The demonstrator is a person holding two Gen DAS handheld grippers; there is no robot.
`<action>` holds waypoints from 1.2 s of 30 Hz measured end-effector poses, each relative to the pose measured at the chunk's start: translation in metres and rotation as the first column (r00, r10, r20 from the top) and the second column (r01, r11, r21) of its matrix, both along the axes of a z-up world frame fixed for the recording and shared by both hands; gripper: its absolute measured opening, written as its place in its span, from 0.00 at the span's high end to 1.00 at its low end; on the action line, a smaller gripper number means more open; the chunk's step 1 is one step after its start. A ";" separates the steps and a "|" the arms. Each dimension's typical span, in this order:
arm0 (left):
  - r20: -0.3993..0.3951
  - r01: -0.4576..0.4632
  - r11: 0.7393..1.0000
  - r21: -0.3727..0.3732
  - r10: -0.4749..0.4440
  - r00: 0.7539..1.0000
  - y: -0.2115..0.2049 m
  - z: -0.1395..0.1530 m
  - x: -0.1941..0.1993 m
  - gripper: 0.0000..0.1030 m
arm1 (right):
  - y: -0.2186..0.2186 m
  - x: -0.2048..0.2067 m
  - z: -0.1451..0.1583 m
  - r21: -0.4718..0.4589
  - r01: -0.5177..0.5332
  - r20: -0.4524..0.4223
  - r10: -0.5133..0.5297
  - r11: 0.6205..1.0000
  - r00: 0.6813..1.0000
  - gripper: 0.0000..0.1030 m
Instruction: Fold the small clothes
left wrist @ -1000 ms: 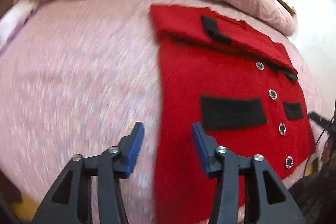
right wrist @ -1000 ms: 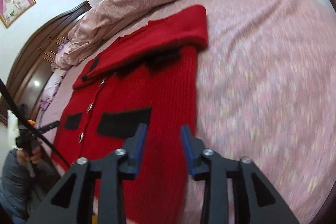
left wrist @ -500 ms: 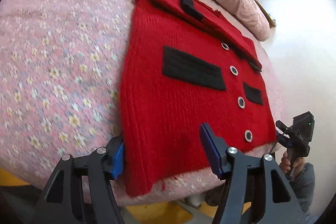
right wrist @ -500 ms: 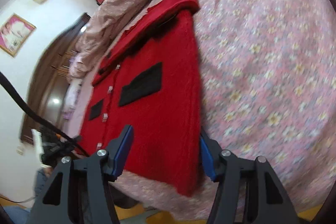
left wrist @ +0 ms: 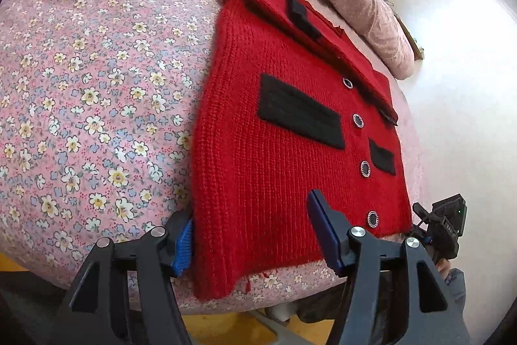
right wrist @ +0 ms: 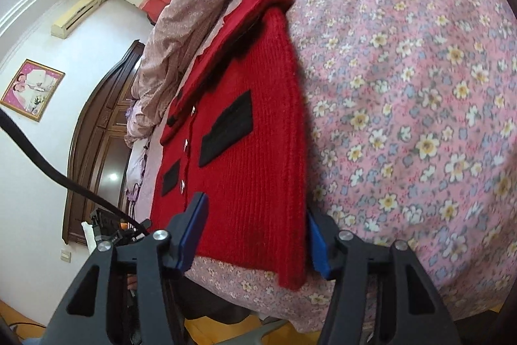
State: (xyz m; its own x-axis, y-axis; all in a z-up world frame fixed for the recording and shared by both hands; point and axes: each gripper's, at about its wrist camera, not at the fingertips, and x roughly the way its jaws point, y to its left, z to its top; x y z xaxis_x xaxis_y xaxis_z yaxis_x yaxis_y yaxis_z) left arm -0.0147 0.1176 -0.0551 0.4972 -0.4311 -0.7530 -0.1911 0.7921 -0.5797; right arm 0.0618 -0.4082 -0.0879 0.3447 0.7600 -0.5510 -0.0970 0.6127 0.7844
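Flat on the floral bed [left wrist: 90, 92] lies the red cardigan [left wrist: 290, 170]; left tool [left wrist: 250, 236] and right tool [right wrist: 255, 231] both straddle its hem corners, spread wide, seemingly touching the knit.

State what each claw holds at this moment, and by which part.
Nothing is held. The left claw and right claw are both open, each straddling a bottom corner of the red cardigan, not yet closed on it.

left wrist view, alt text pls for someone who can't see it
A red knit cardigan with black pocket patches lies flat on a pink floral bedsheet. The open left gripper straddles its near hem corner; the right gripper shows at the far hem corner.
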 end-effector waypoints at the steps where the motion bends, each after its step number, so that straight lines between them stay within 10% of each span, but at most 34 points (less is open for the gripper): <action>1: 0.001 -0.005 1.000 0.001 0.005 1.000 0.000 0.001 0.000 0.47 | 0.001 -0.001 -0.001 -0.007 -0.003 -0.008 0.003 1.000 1.000 0.52; 3: -0.002 -0.024 1.000 0.020 0.024 1.000 0.000 -0.001 -0.002 0.72 | 0.002 -0.002 -0.004 -0.042 0.008 -0.024 -0.009 0.999 1.000 0.93; 6: -0.027 -0.063 0.998 0.027 0.064 0.998 0.009 -0.006 -0.002 0.95 | 0.002 0.000 -0.005 -0.079 0.020 -0.025 -0.022 0.997 0.999 0.92; 16: 0.112 -0.089 0.995 -0.036 0.093 0.989 0.015 0.035 0.042 0.97 | 0.012 0.035 0.052 -0.074 0.082 0.203 -0.066 0.994 0.977 0.92; 36: 0.292 -0.187 0.982 0.014 0.175 0.940 0.050 0.090 0.205 0.97 | 0.043 0.205 0.108 -0.191 0.202 0.362 -0.123 0.961 0.924 0.92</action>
State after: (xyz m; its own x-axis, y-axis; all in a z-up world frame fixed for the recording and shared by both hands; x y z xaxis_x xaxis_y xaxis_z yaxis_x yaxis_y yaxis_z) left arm 0.1901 0.1674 0.0348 0.7626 -0.2851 -0.5807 -0.1631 0.7839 -0.5991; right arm 0.2663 -0.3651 0.0197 0.6512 0.5501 -0.5229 -0.2201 0.7962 0.5635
